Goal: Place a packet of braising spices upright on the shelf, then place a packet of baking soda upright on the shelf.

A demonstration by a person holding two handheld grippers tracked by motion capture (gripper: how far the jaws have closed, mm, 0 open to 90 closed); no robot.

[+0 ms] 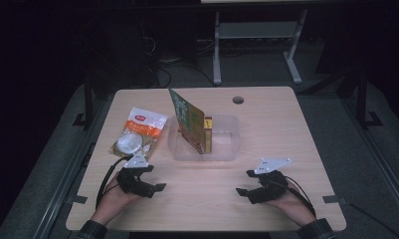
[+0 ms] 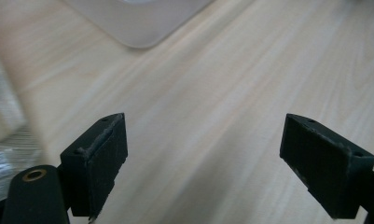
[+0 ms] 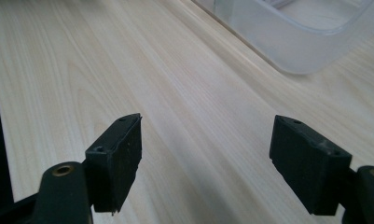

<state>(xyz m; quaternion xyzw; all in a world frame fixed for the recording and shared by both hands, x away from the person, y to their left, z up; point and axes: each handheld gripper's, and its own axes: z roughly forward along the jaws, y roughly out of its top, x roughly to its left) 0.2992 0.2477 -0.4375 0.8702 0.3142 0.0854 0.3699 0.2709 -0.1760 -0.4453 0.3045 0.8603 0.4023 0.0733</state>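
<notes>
High view: left gripper (image 1: 154,178) lower left and right gripper (image 1: 244,182) lower right both gape wide, holding nothing, near the clear bin (image 1: 222,149).

A pale wooden table (image 1: 286,134) carries a clear tub (image 1: 227,147) and a snack packet (image 1: 140,132).

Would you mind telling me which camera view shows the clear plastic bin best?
The high view shows the clear plastic bin best: its whole outline sits mid-table with a green package standing in it. The right gripper view catches one rounded corner and part of its wall; the left gripper view catches just a blurred corner.
</notes>
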